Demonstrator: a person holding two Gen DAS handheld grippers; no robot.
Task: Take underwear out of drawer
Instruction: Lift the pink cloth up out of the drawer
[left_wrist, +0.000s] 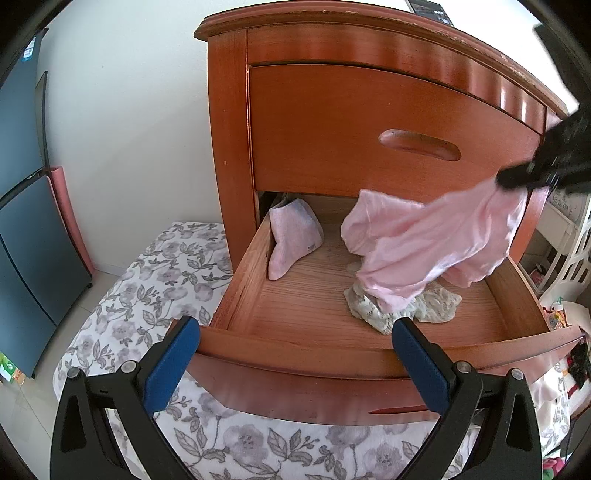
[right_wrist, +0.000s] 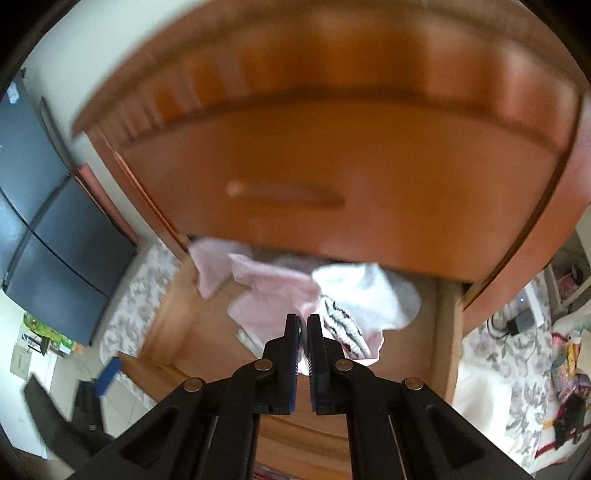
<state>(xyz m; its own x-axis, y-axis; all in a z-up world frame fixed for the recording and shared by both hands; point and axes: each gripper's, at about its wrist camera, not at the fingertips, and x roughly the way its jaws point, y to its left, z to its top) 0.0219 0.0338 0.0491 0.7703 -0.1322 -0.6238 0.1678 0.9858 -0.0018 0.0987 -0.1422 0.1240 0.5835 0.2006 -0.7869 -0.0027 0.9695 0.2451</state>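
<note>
A: Right wrist view first: how do the right tongs (right_wrist: 303, 320) stand?

B: Nearly closed, with only a thin slit between the blue-edged pads. Pale pink fabric is pinched in that slit; it is the pink underwear (right_wrist: 273, 295), hanging from the tips over the open drawer (right_wrist: 173, 314). A striped waistband shows just right of the fingers. That picture is blurred.

A: And from the left wrist?

B: The right tongs (left_wrist: 517, 179) enter at the right edge as a dark shape, in front of the closed upper drawer. The pink underwear (left_wrist: 424, 251) trails from them down and to the left; its lower end is at a pale lace garment (left_wrist: 413, 306) on the drawer floor (left_wrist: 303, 295).

A: The left tongs?

B: The left tongs (left_wrist: 295, 332) are spread wide and hold nothing, their blue pads level with the drawer's front rim, well apart from the underwear.

A: Anything else?

B: A pale pink sock (left_wrist: 291, 240) leans on the drawer's left wall. The wooden nightstand (left_wrist: 229, 129) stands beside a floral-print bedcover (left_wrist: 147, 277).
</note>
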